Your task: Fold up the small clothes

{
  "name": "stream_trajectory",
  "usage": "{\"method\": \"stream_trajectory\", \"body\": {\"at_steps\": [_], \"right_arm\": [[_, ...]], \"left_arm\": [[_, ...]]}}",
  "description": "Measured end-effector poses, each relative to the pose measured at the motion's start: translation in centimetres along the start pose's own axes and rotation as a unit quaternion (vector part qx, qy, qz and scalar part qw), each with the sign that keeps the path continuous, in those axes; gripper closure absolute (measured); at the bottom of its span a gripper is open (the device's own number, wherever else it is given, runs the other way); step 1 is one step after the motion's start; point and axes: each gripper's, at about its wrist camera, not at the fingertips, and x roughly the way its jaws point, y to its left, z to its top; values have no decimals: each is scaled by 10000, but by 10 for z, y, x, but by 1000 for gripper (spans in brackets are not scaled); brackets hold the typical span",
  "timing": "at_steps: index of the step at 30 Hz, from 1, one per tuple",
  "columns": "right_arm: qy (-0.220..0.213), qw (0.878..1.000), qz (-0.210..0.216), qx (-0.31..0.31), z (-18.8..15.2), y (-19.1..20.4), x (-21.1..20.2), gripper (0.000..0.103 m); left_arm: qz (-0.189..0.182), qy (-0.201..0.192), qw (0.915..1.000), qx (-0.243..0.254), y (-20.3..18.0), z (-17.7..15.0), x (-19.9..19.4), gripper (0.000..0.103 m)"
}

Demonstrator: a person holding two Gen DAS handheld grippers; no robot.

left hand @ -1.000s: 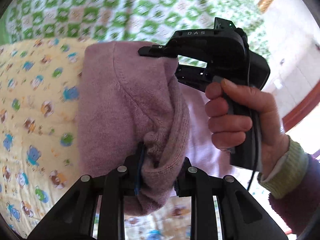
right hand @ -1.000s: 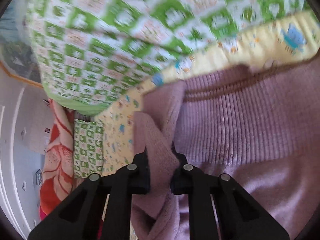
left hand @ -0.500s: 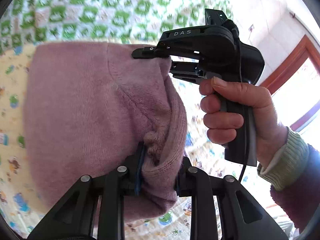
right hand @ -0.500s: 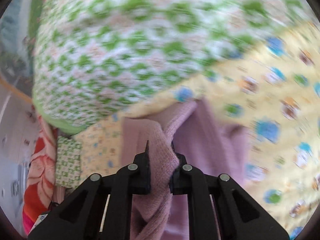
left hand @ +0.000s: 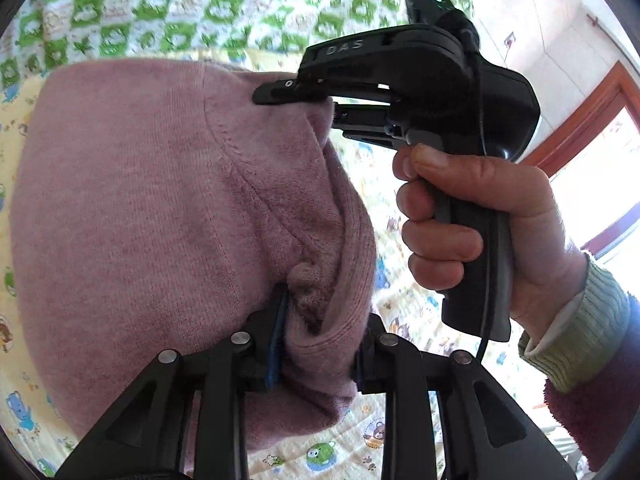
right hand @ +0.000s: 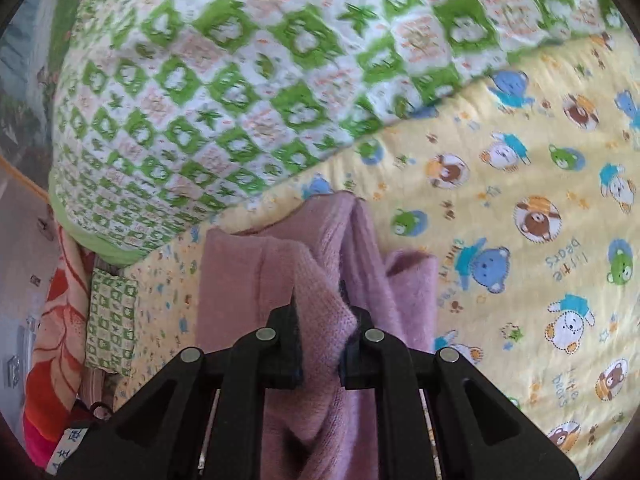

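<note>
1. The left tool grips a bunched fold of the mauve knit garment at the near edge; its jaws have just been easing wider, yet the wad still fills the gap and the pads press on it.
2. The right tool is narrow, pinching another thick fold of the garment.
3. In the left view the right tool bites the garment's far edge, so the held edge runs near to far between the tools.
4. The body hangs leftward over the yellow bear-print bedspread.
5. Judging by this, the coming lay-down goes left onto the bedspread, short of the green checked quilt.
</note>
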Motion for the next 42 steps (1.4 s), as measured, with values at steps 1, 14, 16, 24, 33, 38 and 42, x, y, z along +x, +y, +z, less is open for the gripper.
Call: {"method": "stream_trajectory", "body": {"at_steps": [1,14,16,24,33,38,42], "right_arm": [[41,10000,-71,20,-2,-5,2,89],[-173,9989,-379,217,-23,-10,-40,67],[-245,9988,-354,244,-32,-6,-51,66],[-231,9991,-33,360,-77,6,-76,66],[245,9992,-233,216,-118,18,-65,65],[315,9990,-251,169,-123,18,-59,64],[422,9987,-201,182,-118,18,-47,64]], "left_arm": [[-16,56,10000,39,-1,-2,4,72],[-442,233,9987,60,-8,-9,-4,46],[-541,230,9983,28,-7,-16,-12,46],[-449,58,9988,-188,12,-55,-71,41],[185,-212,9939,-1066,83,-57,-95,40],[434,-254,9892,-1377,113,-43,-90,36],[501,-66,9868,-1538,134,-42,-77,35]]}}
